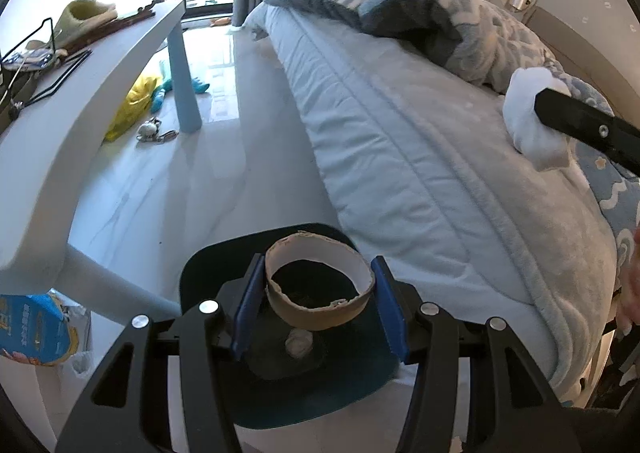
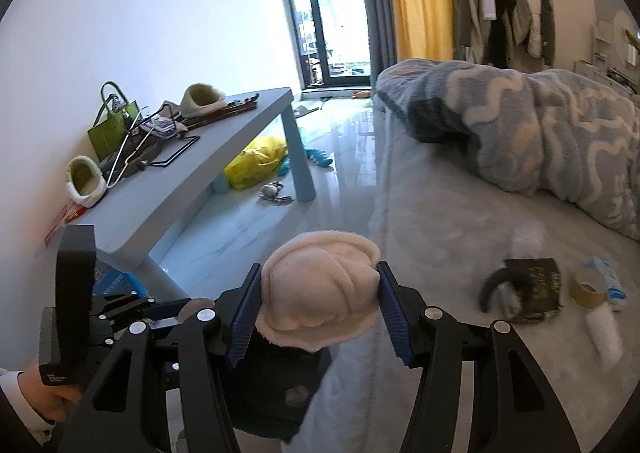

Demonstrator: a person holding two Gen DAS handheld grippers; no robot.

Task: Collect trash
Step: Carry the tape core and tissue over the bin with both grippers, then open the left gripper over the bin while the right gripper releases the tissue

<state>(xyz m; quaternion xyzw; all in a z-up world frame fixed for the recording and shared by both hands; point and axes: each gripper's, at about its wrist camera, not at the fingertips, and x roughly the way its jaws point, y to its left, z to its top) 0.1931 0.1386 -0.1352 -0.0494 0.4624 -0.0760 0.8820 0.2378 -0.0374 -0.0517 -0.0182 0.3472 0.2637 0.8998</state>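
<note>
- Glossy pale tile floor [image 1: 208,157] between a quilted light-blue bed [image 1: 420,157] and a smooth, pale-blue worktop [image 2: 208,157] carrying fuzzy green slippers [image 2: 200,97].
- Left gripper [image 1: 320,289] clamped on a cardboard tape core [image 1: 320,285]: short brown ring, ragged torn rim, white inner wall, held over a dark teal bin [image 1: 224,265] with a crumpled wad visible inside.
- Right gripper [image 2: 320,293] pinching a balled cream sock [image 2: 320,289], soft knitted folds, above the bin's dark rim [image 2: 276,385].
- On the bed: wavy-patterned fleece blanket [image 2: 540,125], brown tape roll [image 2: 588,291], dark book [image 2: 532,285].
</note>
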